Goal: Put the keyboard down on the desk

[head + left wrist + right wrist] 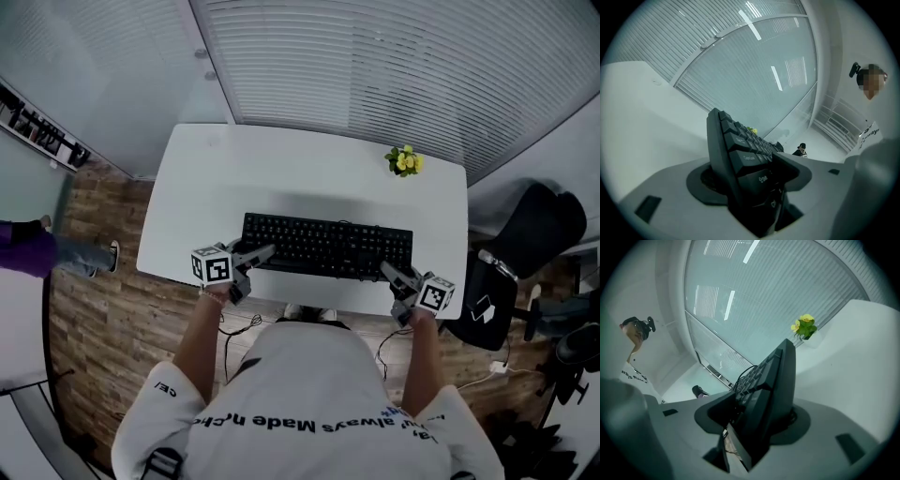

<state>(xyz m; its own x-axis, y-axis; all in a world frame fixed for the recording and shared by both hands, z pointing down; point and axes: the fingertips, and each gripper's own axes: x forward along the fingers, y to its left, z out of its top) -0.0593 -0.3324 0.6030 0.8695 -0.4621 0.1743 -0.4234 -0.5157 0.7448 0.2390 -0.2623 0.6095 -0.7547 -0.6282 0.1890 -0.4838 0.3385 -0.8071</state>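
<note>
Your keyboard (328,246) lies flat on the bench (281,169). Its long axis runs from your left gripper (262,253) to your right gripper (389,272), one at each end. Only the gripper views show each end sitting between jaws that stand partly apart and seemingly don't pinch it. Each gripper should pull clear outward along that axis.

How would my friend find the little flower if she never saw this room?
Start at the white desk. Past the black keyboard, near the desk's far right corner, stands a small flower. It is the only yellow and green thing there.
</note>
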